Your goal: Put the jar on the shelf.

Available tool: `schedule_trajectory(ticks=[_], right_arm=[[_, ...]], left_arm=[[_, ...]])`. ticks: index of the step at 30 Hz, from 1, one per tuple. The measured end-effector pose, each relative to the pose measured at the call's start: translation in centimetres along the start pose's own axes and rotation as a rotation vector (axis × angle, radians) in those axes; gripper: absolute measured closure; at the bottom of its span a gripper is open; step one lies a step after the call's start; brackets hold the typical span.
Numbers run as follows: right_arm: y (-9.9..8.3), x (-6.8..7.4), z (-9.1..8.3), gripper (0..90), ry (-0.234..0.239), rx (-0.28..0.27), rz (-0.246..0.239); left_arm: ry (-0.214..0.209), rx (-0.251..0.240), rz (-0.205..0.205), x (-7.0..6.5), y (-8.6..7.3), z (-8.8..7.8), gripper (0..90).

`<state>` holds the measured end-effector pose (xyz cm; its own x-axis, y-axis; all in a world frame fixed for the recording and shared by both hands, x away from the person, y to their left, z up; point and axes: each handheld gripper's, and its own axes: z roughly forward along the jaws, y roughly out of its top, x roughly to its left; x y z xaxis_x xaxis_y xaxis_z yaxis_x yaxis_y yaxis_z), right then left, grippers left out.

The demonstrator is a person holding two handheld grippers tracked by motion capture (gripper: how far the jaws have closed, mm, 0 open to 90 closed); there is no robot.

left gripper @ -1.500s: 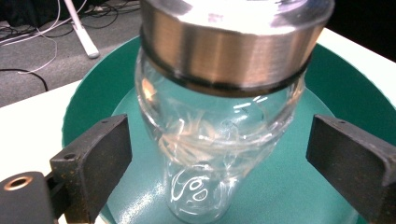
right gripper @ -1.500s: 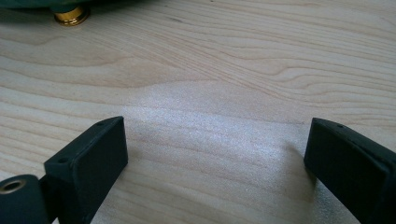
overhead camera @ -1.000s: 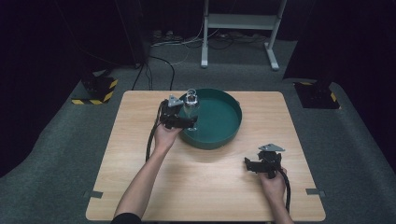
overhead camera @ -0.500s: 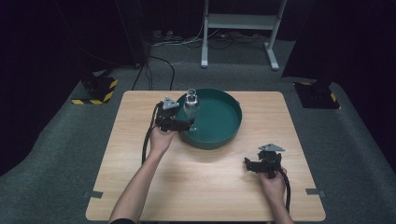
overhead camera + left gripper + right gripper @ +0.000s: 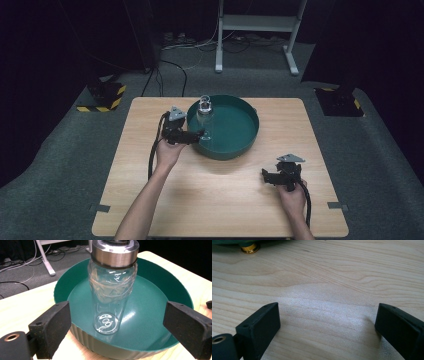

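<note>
A clear glass jar [image 5: 205, 112] with a metal collar stands upright inside the round green bowl [image 5: 249, 136], near its left wall. My left gripper [image 5: 201, 135] is level at the bowl's left rim, pointing at the jar. In the left gripper view the jar [image 5: 110, 290] stands beyond my open left gripper [image 5: 116, 323], and neither pad touches it. The bowl's rim [image 5: 175, 287] curves behind it. My right gripper [image 5: 265, 176] rests on the table at the front right, open. In the right gripper view my right gripper [image 5: 327, 320] has only bare wood between its pads.
The wooden table [image 5: 150, 200] has free room in front and at the left. A small gold-coloured round object [image 5: 249, 248] sits at the top left of the right gripper view. Beyond the table are a white stand [image 5: 260, 30], floor cables and yellow-black marked blocks [image 5: 102, 97].
My left gripper has drawn back from the jar, leftwards and toward the person, to the bowl's rim. The jar stays standing in the bowl. The right hand has not moved.
</note>
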<state>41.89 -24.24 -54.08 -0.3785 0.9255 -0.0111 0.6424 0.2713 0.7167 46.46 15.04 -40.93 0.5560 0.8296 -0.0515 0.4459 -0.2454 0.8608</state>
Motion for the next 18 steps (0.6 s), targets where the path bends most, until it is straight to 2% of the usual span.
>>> schedule_trajectory(ticks=[8, 18], right_arm=[[0.0, 0.0, 0.0, 5.5, 0.000, 0.000, 0.000], [0.0, 0.0, 0.0, 5.5, 0.000, 0.001, 0.001]], left_arm=[[-0.009, -0.006, 0.009, -0.4, -0.2, -0.7, 8.2], [-0.010, -0.016, -0.001, -0.7, -0.7, -1.5, 8.4]])
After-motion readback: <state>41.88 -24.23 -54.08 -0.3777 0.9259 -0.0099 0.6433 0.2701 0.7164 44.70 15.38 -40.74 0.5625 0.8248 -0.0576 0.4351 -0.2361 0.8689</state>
